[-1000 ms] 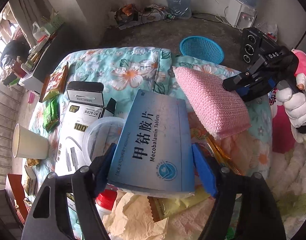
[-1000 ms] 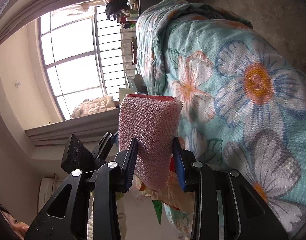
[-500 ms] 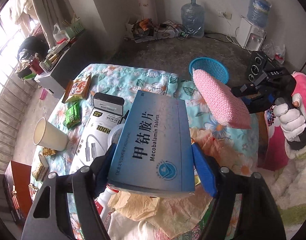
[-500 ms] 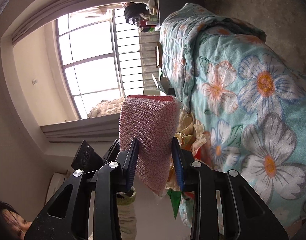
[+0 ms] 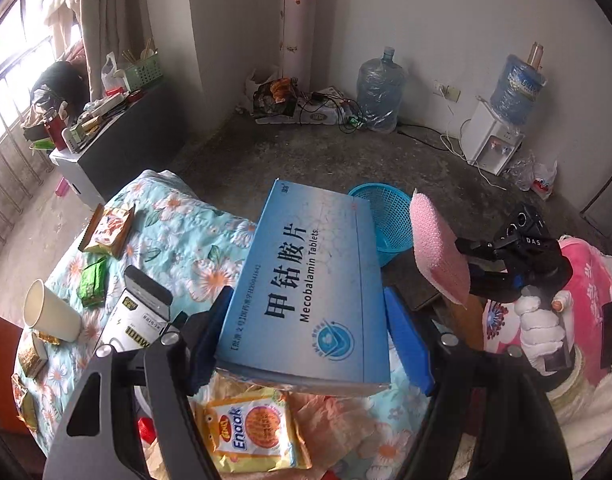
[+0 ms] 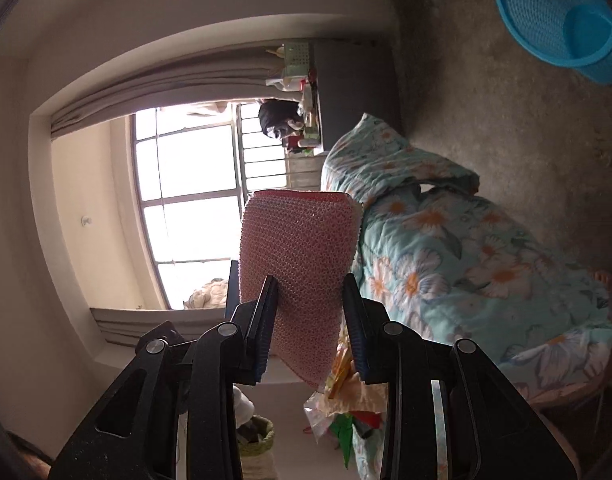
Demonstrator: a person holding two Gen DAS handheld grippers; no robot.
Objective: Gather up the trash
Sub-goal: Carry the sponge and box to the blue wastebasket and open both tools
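Bare concrete floor and white walls ring a bed with a floral quilt [image 5: 178,240], seen from the left wrist. Left gripper [image 5: 306,336] has its jaws spread wide and clamped on a blue box [image 5: 306,300], lifted clear of the quilt. Beyond the quilt, a basket [image 5: 390,220] sits on the floor and looks empty. Beside the basket, the right gripper [image 5: 476,270] carries a pink sponge [image 5: 436,248]. Left on the quilt: a cup [image 5: 50,314], snack packets [image 5: 106,232], a white carton [image 5: 140,324], a yellow wrapper [image 5: 250,428].

Right wrist view, rolled sideways: jaws narrowly set and pinching the sponge [image 6: 298,264] in the air beside the quilt [image 6: 446,260]; the basket [image 6: 546,12] is well apart, nothing visible inside.

Judged so: two items lifted, none dropped, most of the litter on the quilt uncollected
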